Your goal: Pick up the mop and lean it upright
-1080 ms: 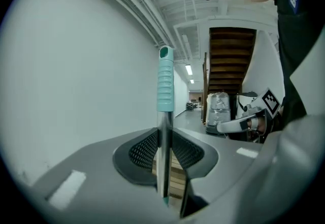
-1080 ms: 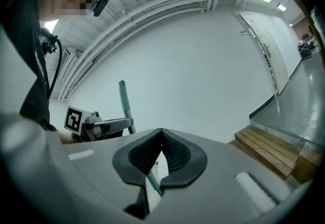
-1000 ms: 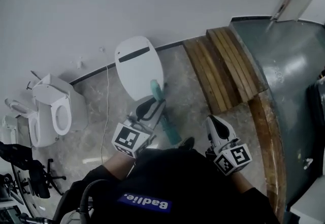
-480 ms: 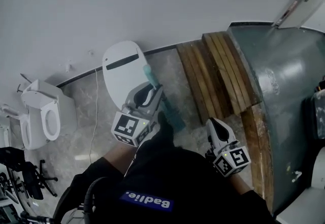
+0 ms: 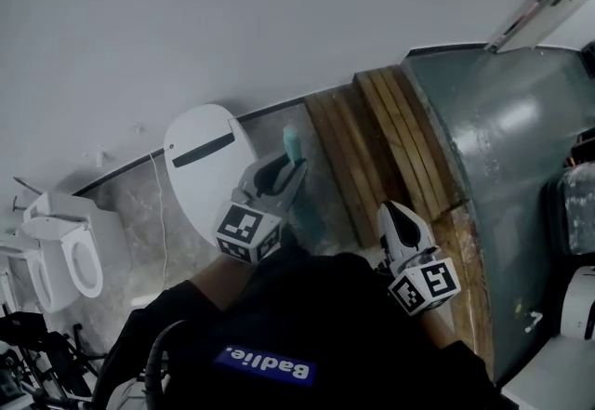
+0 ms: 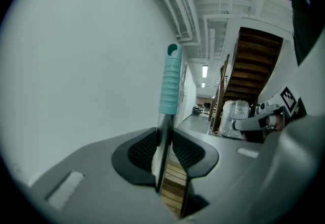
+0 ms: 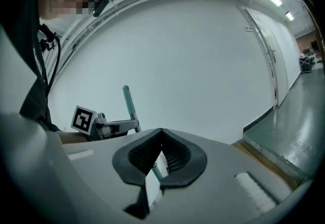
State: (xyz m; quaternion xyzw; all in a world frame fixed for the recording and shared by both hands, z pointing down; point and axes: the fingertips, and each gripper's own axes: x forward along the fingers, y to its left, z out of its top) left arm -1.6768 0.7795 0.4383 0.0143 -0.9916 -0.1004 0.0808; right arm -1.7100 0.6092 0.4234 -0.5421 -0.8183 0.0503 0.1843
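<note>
The mop (image 6: 170,86) looked light and stiff: a thin metal shaft topped by a ribbed teal grip. The bare metal would probably be slippery, and so long a pole could easily swing in a two-point hold. The sound place to take it was high on the shaft, just under the ribbed grip, and that was where the left gripper (image 5: 284,170) had it.

Its fingers (image 6: 144,149) were clamped on the shaft, one pad on each side, though they had just been opening a little. The shaft ran nearly upright between them, with the teal grip rising above the fingertips and the lower part dropping below. The mop head was not in view.

The right gripper (image 7: 161,133) held nothing, its fingers together, with the mop well off to its left. The pale wall (image 5: 232,18) lay beyond the left fingers.
</note>
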